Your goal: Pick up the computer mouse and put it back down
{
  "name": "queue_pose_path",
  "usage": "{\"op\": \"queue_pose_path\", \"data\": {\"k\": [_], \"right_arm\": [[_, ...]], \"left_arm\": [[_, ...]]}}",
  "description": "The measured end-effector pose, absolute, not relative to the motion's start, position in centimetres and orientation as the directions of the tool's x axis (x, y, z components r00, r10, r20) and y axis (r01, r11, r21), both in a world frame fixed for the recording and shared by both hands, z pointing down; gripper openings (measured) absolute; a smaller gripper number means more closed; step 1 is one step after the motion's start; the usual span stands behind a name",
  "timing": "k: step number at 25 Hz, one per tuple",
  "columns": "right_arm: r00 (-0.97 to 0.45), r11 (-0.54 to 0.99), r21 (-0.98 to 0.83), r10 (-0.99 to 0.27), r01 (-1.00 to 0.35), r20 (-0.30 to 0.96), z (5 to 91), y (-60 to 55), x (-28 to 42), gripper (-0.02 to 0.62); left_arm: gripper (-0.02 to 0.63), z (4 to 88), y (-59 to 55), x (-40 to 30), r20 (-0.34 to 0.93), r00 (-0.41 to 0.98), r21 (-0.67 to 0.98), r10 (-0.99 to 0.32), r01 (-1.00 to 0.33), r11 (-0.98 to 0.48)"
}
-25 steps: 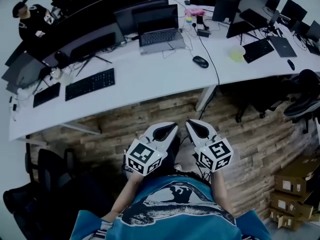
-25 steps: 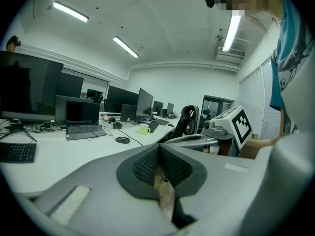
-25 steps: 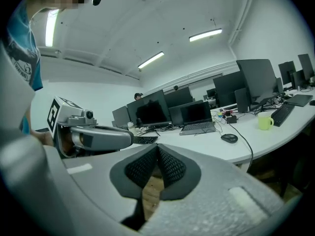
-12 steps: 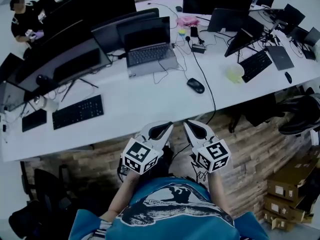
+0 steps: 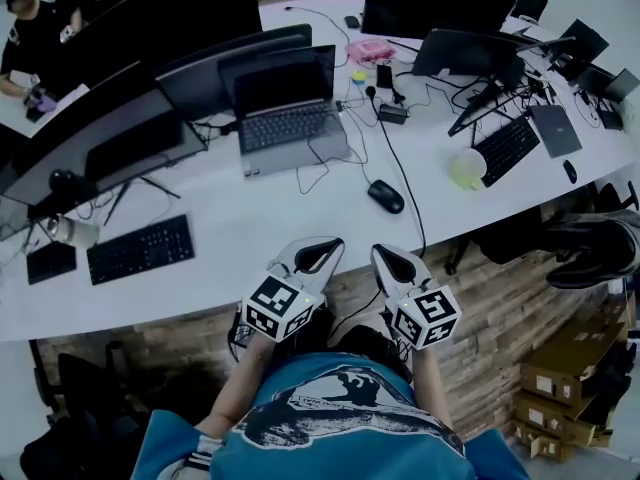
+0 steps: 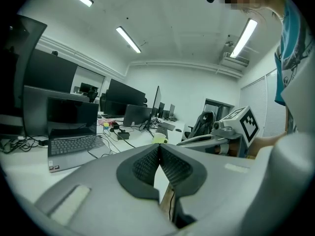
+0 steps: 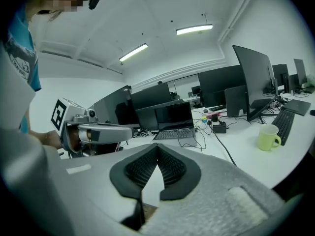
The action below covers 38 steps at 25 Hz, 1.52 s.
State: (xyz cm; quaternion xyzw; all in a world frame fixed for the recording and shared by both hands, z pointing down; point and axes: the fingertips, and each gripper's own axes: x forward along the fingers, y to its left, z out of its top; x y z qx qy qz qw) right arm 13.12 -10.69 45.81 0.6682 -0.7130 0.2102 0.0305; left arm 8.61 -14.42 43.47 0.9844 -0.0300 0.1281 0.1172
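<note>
The computer mouse (image 5: 386, 196) lies on the white surface (image 5: 250, 228), right of the laptop (image 5: 290, 118). The left claw (image 5: 330, 248) and right claw (image 5: 385, 255) hover at the near edge (both closed, empty).

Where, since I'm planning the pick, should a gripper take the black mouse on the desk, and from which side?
Probably across its two long flanks at mid-body, coming down from above: the mouse lies flat, a low oval slanted on the desk. The right gripper, now shut, is nearer.
</note>
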Motion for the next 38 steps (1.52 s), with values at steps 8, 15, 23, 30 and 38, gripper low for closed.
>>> {"op": "queue_pose_path", "data": {"k": [8,15,23,30,38], "right_arm": [[-0.108,0.010,-0.282,-0.936,-0.959,0.334,46.4,-11.3,15.1,0.003],[-0.187,0.081,-0.294,-0.917,-0.952,0.353,47.7,-12.3,17.9,0.003],[-0.337,0.248,-0.256,-0.848,-0.934,0.408,49.5,-14.0,20.0,0.003],[-0.374,0.302,-0.224,-0.806,-0.927,0.459,53.0,-15.0,22.8,0.005],[-0.346,0.306,-0.166,-0.757,-0.937,0.555,57.8,-17.7,26.6,0.065]], "left_arm": [[0.015,44.0,-14.8,10.3,0.281,0.959,0.232,-0.027,-0.095,-0.968],[0.015,44.5,-15.3,11.6,0.301,0.945,0.240,-0.131,-0.208,-0.948],[0.015,44.2,-15.9,12.8,0.305,0.900,0.251,-0.310,-0.390,-0.886],[0.015,44.4,-15.5,13.0,0.316,0.846,0.233,-0.429,-0.508,-0.830],[0.015,44.0,-15.4,12.8,0.314,0.790,0.204,-0.527,-0.598,-0.775]]}}
